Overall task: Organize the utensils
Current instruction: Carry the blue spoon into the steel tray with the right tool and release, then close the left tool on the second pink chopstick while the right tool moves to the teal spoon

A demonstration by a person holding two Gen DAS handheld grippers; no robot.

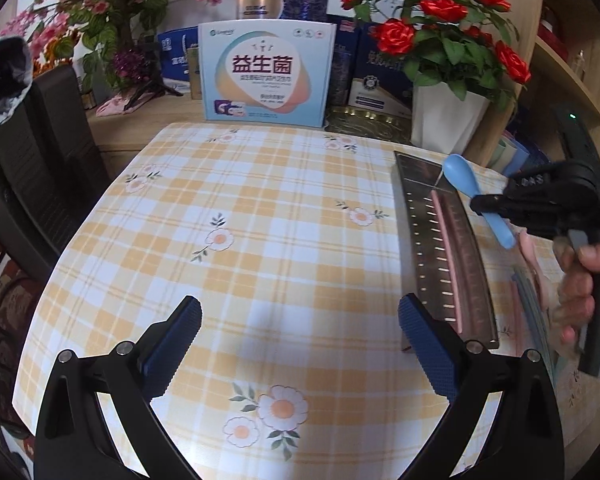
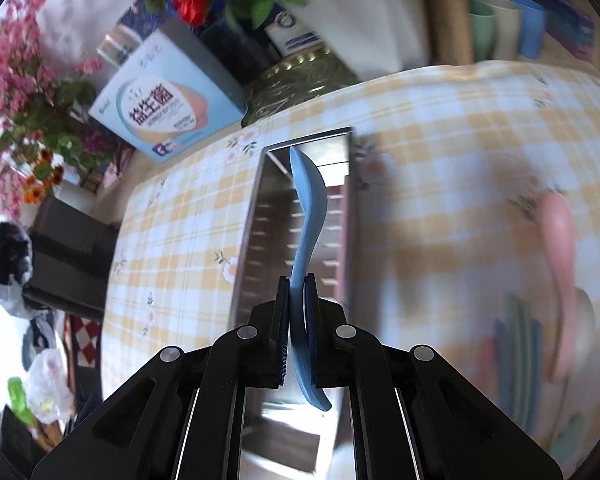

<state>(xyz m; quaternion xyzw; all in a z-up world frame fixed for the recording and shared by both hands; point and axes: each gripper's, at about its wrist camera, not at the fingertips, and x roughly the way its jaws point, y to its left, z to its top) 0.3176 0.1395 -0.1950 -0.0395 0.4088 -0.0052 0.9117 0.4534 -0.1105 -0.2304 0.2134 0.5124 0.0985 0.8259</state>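
Observation:
A blue plastic spoon [image 2: 309, 208] is clamped by its handle in my right gripper [image 2: 298, 284], bowl end forward, hanging above the long steel utensil tray [image 2: 256, 216]. From the left wrist view the same blue spoon [image 1: 466, 184] and right gripper [image 1: 496, 202] hover over the tray [image 1: 420, 240], which holds a pink utensil [image 1: 446, 256]. My left gripper [image 1: 300, 320] stands open over bare checked tablecloth, left of the tray, with nothing between its fingers. A pink spoon [image 2: 560, 248] and several coloured utensils [image 2: 520, 344] lie blurred on the cloth to the right.
The yellow checked tablecloth [image 1: 240, 200] covers the table. At the back stand a light-blue box [image 1: 266, 74], a white pot of red roses [image 1: 444, 116] and pink flowers [image 1: 100, 12]. A dark chair [image 1: 40, 168] is at the left. Cups [image 2: 504, 24] stand back right.

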